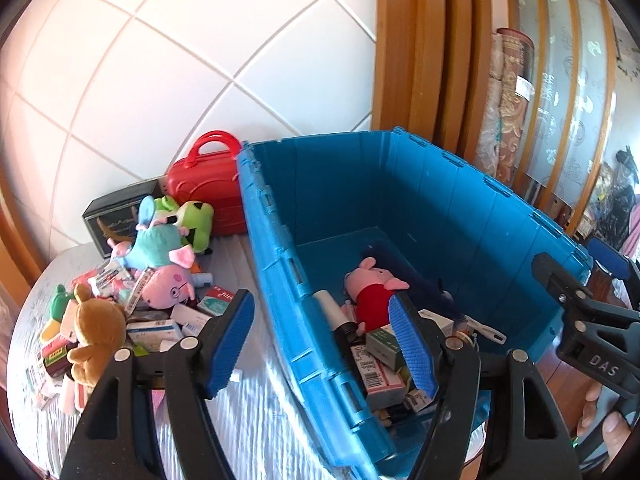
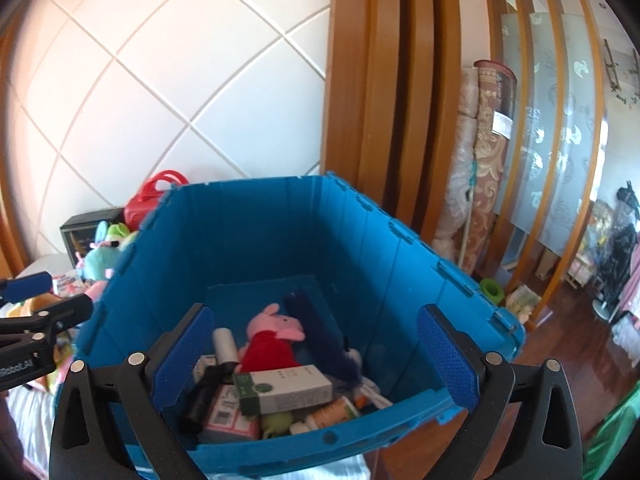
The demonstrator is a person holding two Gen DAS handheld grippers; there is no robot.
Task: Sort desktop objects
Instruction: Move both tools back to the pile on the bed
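A blue plastic crate (image 1: 460,200) stands on the table; it also shows in the right wrist view (image 2: 256,232). Inside lie a pink pig plush in red (image 1: 370,290) (image 2: 272,338), several small boxes (image 2: 280,390) and a white tube. Left of the crate lies a pile of plush toys and boxes: a brown bear (image 1: 94,330), a pink pig head (image 1: 170,286), a teal plush (image 1: 156,242). My left gripper (image 1: 322,346) is open and empty, straddling the crate's near-left wall. My right gripper (image 2: 316,360) is open and empty above the crate's near end.
A red toy case (image 1: 208,186) and a black box (image 1: 114,216) stand against the tiled wall. A wooden door frame (image 1: 420,48) and rolled carpets (image 2: 484,168) stand right of the crate. The table has a white ribbed cover (image 1: 256,420).
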